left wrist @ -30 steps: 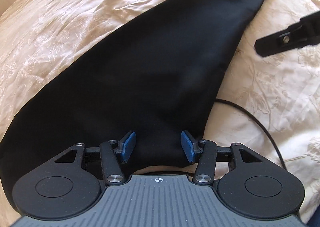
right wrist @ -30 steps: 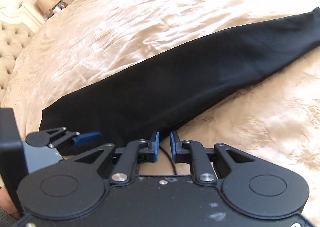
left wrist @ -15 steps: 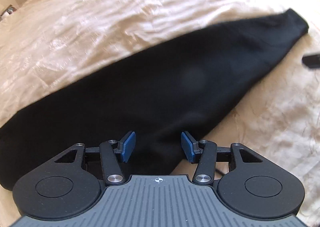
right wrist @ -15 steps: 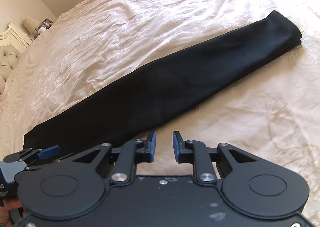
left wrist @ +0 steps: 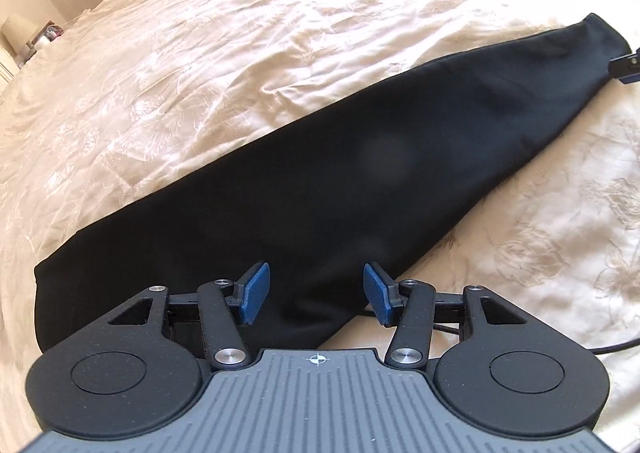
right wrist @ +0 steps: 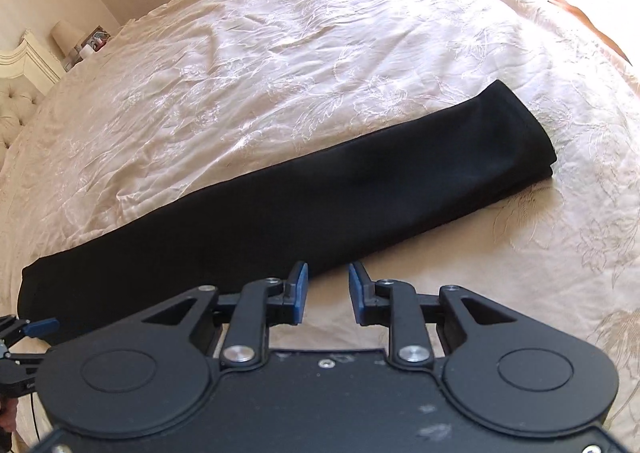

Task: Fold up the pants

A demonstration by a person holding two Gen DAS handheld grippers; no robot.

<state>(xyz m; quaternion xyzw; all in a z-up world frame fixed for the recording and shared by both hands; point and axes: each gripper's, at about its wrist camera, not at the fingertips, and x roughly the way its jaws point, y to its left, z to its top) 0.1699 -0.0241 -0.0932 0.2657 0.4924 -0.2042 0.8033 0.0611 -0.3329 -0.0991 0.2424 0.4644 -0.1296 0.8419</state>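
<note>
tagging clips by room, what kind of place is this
Most likely a bedroom: the black pants lie on a wide bed under a cream embroidered bedspread, with a tufted headboard and a small lamp beside it.

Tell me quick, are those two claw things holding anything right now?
Left gripper: open, holding nothing; it hangs over the black pants.
Right gripper: fingers opening, nothing between them, beside the pants on the bedspread.
</note>
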